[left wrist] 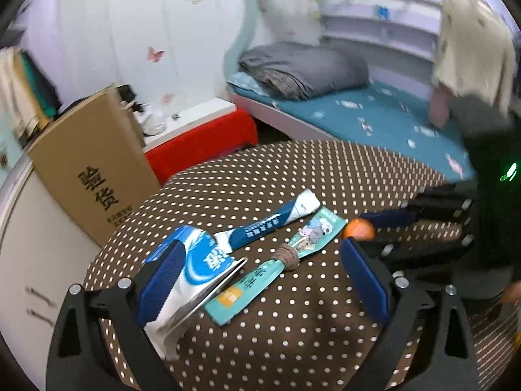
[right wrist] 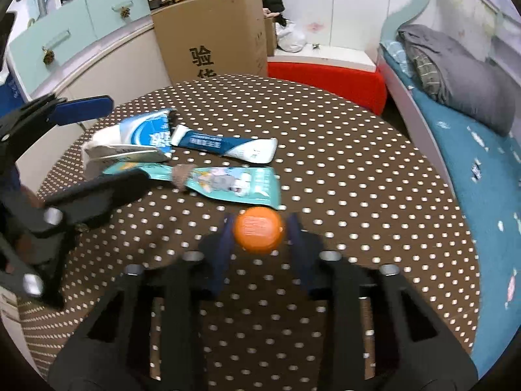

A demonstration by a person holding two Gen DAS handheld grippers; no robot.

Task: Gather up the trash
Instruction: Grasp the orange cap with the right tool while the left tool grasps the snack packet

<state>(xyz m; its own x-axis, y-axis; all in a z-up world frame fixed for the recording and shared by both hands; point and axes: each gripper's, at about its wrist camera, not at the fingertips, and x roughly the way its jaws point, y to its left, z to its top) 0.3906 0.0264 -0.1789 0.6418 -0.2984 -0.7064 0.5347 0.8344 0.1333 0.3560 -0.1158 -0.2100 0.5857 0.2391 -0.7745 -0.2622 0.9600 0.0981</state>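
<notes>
Cardboard box (right wrist: 211, 29) beside red bench (right wrist: 329, 79); grey blanket (left wrist: 302, 68) on bed (left wrist: 374, 120).

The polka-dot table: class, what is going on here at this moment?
A person is clearing rubbish off a polka-dot table with two handheld grippers. The right gripper has its jaws closed on a small orange ball-like item. The left gripper is open, one finger beside a blue-and-white packet. A teal wrapper and a dark blue wrapper lie loose.

left claw (left wrist: 263, 270) spread wide, right claw (right wrist: 259, 233) pinched in
</notes>
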